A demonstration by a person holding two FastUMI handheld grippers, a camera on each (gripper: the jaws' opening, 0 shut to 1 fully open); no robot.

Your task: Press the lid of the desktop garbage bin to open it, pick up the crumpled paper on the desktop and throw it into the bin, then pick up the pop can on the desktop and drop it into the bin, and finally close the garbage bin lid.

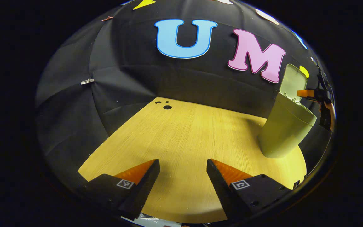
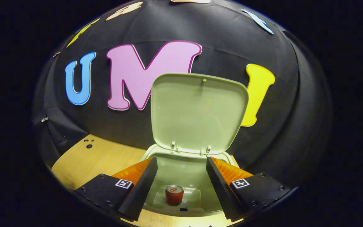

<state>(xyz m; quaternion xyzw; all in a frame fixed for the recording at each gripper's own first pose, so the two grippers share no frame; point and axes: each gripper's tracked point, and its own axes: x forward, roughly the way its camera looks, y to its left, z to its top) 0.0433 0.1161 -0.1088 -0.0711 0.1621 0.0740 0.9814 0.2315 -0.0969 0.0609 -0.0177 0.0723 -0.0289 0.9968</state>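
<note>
The bin [image 2: 184, 176] stands on the wooden worktop [image 2: 99, 157] with its lid [image 2: 197, 113] swung up and back, nearly upright against the black cloth wall [image 2: 295, 110]. Down at the bottom of the bin sits the pop can [image 2: 174, 194], upright, its top facing the opening. The right hand-held gripper [image 2: 181, 176] hangs just above the bin's mouth with its fingers spread apart and nothing between them.

In the left gripper view, the left hand-held gripper [image 1: 183, 176] is well apart from the bin [image 1: 284, 129], over a bare stretch of worktop [image 1: 184, 132], its fingers likewise spread and holding nothing. From there the bin stands off to the right with the lid [image 1: 293, 82] raised, and the right hand-held gripper [image 1: 307, 93] shows beside the lid, above the rim. I cannot see the crumpled paper well enough to place it.
</note>
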